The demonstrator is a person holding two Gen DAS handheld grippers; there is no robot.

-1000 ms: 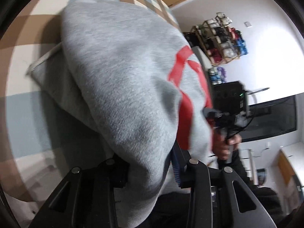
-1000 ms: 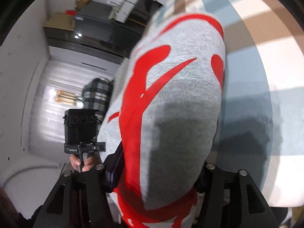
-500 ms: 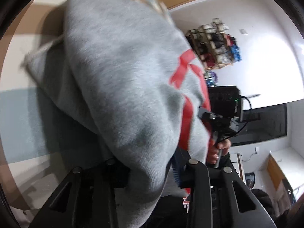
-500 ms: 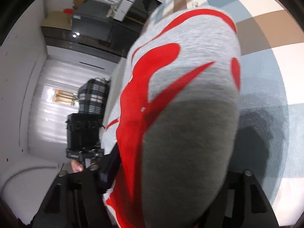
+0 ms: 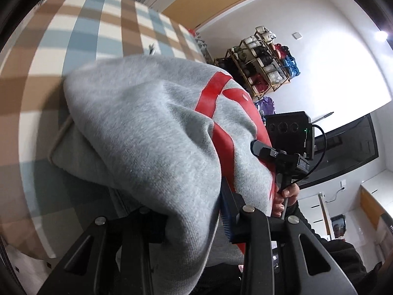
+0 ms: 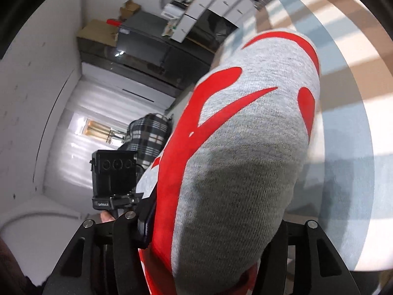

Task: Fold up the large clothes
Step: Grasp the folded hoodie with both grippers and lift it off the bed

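Note:
A grey sweatshirt (image 5: pixel 147 127) with a red print hangs bunched between both grippers above a checked cloth (image 5: pixel 73 36). My left gripper (image 5: pixel 194 221) is shut on a thick fold of it, and the fabric hides the pads. In the right wrist view the sweatshirt (image 6: pixel 245 159) fills the gap of my right gripper (image 6: pixel 216 226); its jaws are closing on the bundle and both fingers press into it. Each view shows the other gripper's black camera block (image 5: pixel 289 135) (image 6: pixel 114 172) close beside the garment, held by a hand (image 5: pixel 285 196).
The blue, brown and white checked cloth (image 6: pixel 343 98) spreads under and beyond the garment. A wooden rack of rolled items (image 5: pixel 265 61) and a dark screen (image 5: pixel 348 147) stand by the wall. A dark cabinet (image 6: pixel 147 46), white drawers (image 6: pixel 216 2) and a plaid garment (image 6: pixel 147 140) lie on the other side.
Both grippers have risen with the sweatshirt, and more checked cloth shows beyond it in the left wrist view. The bundle stays between both pairs of fingers.

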